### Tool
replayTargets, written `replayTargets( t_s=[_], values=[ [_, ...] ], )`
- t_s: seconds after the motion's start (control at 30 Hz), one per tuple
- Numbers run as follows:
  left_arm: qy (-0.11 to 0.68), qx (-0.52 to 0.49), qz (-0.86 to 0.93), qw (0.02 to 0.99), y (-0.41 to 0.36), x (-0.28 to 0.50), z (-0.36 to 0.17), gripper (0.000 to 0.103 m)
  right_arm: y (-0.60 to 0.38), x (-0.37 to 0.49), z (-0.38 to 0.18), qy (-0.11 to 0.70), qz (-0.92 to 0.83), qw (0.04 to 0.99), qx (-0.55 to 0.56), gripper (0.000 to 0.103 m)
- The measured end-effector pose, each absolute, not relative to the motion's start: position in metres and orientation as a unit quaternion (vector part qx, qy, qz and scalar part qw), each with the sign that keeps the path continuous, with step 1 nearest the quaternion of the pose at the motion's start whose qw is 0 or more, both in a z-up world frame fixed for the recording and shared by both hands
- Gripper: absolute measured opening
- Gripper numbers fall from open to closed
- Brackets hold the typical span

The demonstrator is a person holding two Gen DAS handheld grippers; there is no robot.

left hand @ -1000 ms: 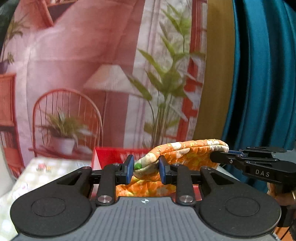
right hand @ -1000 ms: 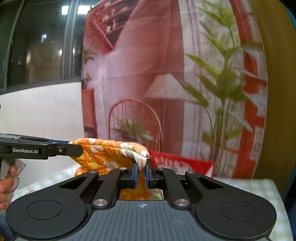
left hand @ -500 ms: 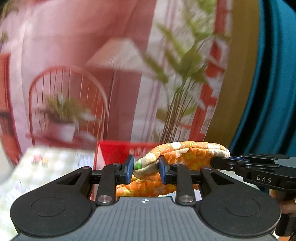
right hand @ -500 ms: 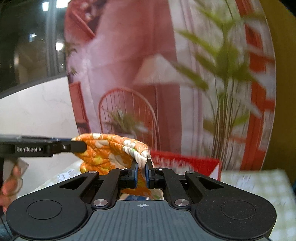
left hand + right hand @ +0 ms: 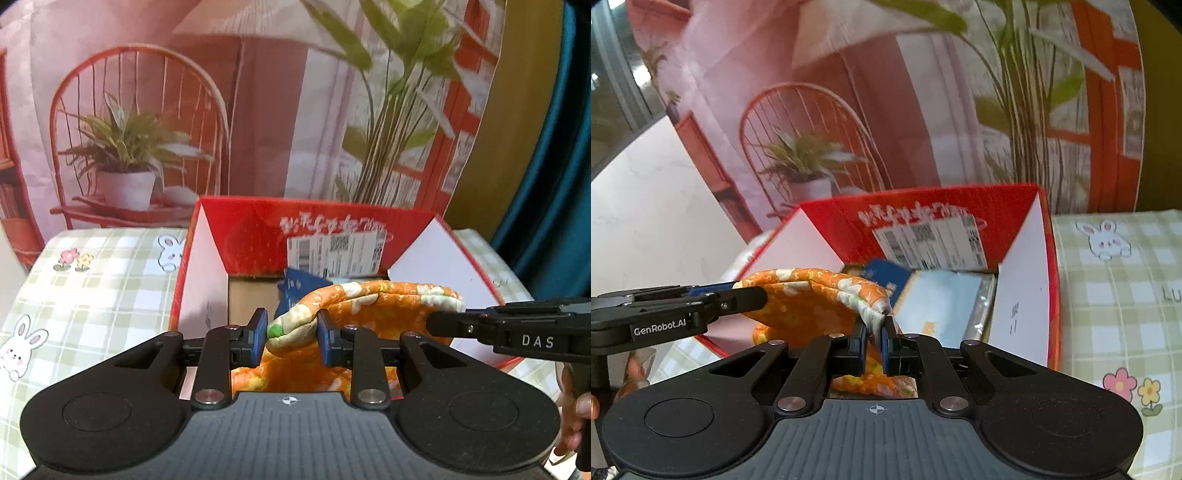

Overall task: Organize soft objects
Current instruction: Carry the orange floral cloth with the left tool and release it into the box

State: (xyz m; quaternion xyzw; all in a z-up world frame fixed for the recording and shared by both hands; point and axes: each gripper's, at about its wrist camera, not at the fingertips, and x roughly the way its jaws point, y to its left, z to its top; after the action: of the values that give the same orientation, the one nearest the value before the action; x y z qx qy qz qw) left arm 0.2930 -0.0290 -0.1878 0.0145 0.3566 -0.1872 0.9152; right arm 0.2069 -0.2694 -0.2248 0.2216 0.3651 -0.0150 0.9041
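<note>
Both grippers grip one folded orange cloth (image 5: 373, 306) held above the open red box (image 5: 258, 229): left gripper (image 5: 291, 334) clamps a thick fold, right gripper (image 5: 873, 341) pinches a thin corner, nearly closed. Only the right view shows the pale packet (image 5: 942, 306) inside the box. Since a second ago, both have dropped toward the box.

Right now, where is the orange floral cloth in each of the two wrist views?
Left wrist view: the orange floral cloth sits centre, right of the middle, clamped by the left gripper.
Right wrist view: it sits left of centre, clamped by the right gripper.
Shared landmark: the red box behind it.
</note>
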Motion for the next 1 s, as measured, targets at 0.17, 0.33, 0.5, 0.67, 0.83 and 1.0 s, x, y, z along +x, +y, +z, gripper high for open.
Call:
replayTargets(
  t_s=[0.17, 0.33, 0.5, 0.67, 0.83, 1.0],
  values=[
    [0.368, 0.016, -0.184, 0.911, -0.032, 0.297, -0.197, 0.031, -0.273, 0.21, -0.235, 0.379, -0.023, 0.896, 0.23, 0.007],
    [0.371, 0.017, -0.181, 0.911, -0.036, 0.3, -0.201, 0.031, -0.27, 0.21, -0.241, 0.384, -0.03, 0.896, 0.221, 0.007],
    [0.356, 0.019, -0.177, 0.917, -0.035, 0.299, -0.198, 0.038, -0.269, 0.212, -0.242, 0.382, -0.04, 0.9, 0.208, 0.007],
    [0.34, 0.009, -0.168, 0.925, -0.029, 0.296, -0.19, 0.051, -0.266, 0.216, -0.243, 0.375, -0.055, 0.909, 0.173, 0.015],
    [0.328, 0.01, -0.174, 0.928, -0.022, 0.289, -0.182, 0.054, -0.259, 0.211, -0.236, 0.351, -0.075, 0.924, 0.13, 0.031],
    [0.333, -0.002, -0.167, 0.928, -0.011, 0.279, -0.175, 0.054, -0.249, 0.198, -0.218, 0.332, -0.062, 0.937, 0.086, 0.033]
  ],
)
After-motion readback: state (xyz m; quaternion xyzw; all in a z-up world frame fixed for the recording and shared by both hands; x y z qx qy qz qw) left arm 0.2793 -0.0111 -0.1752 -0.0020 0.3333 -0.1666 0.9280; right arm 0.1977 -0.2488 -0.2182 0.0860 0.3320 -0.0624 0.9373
